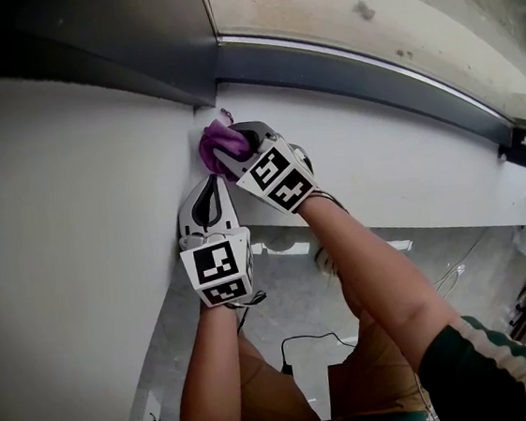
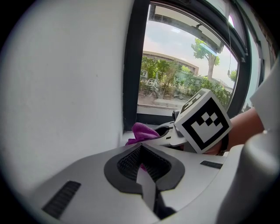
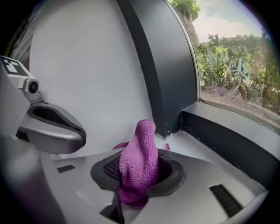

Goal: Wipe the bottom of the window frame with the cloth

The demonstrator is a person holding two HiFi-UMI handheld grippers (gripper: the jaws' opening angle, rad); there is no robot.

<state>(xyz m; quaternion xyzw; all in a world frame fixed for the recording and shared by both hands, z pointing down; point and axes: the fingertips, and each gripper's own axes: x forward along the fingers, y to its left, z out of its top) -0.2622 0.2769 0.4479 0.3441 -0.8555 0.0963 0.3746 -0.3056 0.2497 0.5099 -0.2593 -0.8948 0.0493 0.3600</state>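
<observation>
**Head view.** Your right tongs (image 1: 230, 152) are set into the corner where the white wall (image 1: 67, 227) meets the window frame (image 1: 352, 81), with the purple cloth (image 1: 220, 142) bunched at their tip. That puts the cloth at the left end of the frame's dark bottom rail, a sensible place to start a sweep to the right. Your left tongs (image 1: 206, 190) lie just beside and below, at the wall end of the white sill (image 1: 410, 174). I judge they are parked there out of the way rather than helping.

**Left gripper view.** The left tongs (image 2: 142, 168) are pressed together with nothing between them. Beyond them the cloth (image 2: 142, 131) sits in the corner at the foot of the frame's upright. The marker cube (image 2: 203, 120) on your right-hand tool is close beside it.

**Right gripper view.** The right tongs (image 3: 138, 175) pinch the cloth (image 3: 141, 157) by its lower part, so a loose tongue stands up ahead of the tips. That free end is what would meet the rail (image 3: 227, 140), which runs away to the right, near the cloth but not clearly touched by it. A small purple scrap (image 3: 167, 147) lies on the sill by the corner. The wipe looks barely begun. You would need to press the tongue down onto the rail before drawing it along.
</observation>
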